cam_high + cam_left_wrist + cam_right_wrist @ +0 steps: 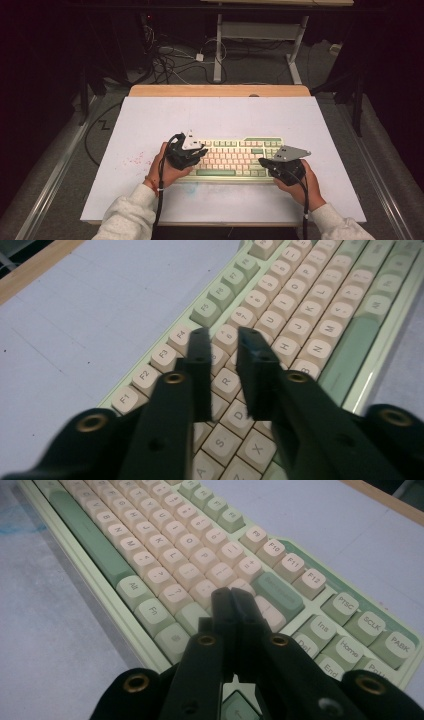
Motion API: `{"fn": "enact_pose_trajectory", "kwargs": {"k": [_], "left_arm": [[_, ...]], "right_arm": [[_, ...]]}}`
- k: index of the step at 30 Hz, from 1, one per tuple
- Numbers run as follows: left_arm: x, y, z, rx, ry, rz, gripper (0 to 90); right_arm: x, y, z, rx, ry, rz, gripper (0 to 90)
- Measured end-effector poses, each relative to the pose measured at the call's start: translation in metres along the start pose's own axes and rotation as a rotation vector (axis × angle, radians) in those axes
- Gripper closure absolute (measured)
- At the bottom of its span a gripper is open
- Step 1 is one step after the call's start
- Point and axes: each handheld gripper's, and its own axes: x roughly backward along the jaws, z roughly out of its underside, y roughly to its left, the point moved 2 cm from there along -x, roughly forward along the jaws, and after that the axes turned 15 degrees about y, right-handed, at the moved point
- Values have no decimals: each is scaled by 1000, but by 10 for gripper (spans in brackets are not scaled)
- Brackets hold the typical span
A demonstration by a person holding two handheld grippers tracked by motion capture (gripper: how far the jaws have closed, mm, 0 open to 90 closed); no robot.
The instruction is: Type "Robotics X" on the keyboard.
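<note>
A pale green keyboard (235,157) with cream and green keys lies flat on the white sheet, a little toward the near side. My left gripper (201,150) hovers over the keyboard's left end. In the left gripper view its jaws (225,335) stand a small gap apart above the number and R keys (226,381), with nothing between them. My right gripper (263,162) is over the keyboard's right end. Its jaws (231,596) are pressed together just above the keys beside the green Enter key (278,594), holding nothing.
A white sheet (225,115) covers the table, and a wooden edge (220,90) shows at the far side. Pink specks (137,160) mark the sheet left of the keyboard, and a faint blue smear (190,189) lies in front of it. Cables (165,60) and another table's legs (218,50) stand on the floor beyond.
</note>
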Motion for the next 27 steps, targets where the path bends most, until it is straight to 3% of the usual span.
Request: {"fn": "enact_pose_trajectory", "kwargs": {"k": [3, 9, 15, 22, 25, 27], "left_arm": [[6, 0, 8, -11, -13, -15, 501], [13, 0, 27, 6, -36, -64, 260], [16, 1, 48, 18, -59, -97, 173], [17, -3, 71, 21, -32, -154, 163], [17, -4, 82, 3, -4, -152, 163], [19, -4, 88, 18, -5, -146, 163]], "right_arm": [[4, 1, -1, 2, -8, 1, 900], [10, 1, -3, 2, -25, 2, 900], [13, -1, -3, 1, -29, 4, 900], [15, -2, -5, -8, -37, 5, 900], [15, -3, -6, -5, -36, 8, 900], [14, -4, -7, -6, -32, 5, 900]]}}
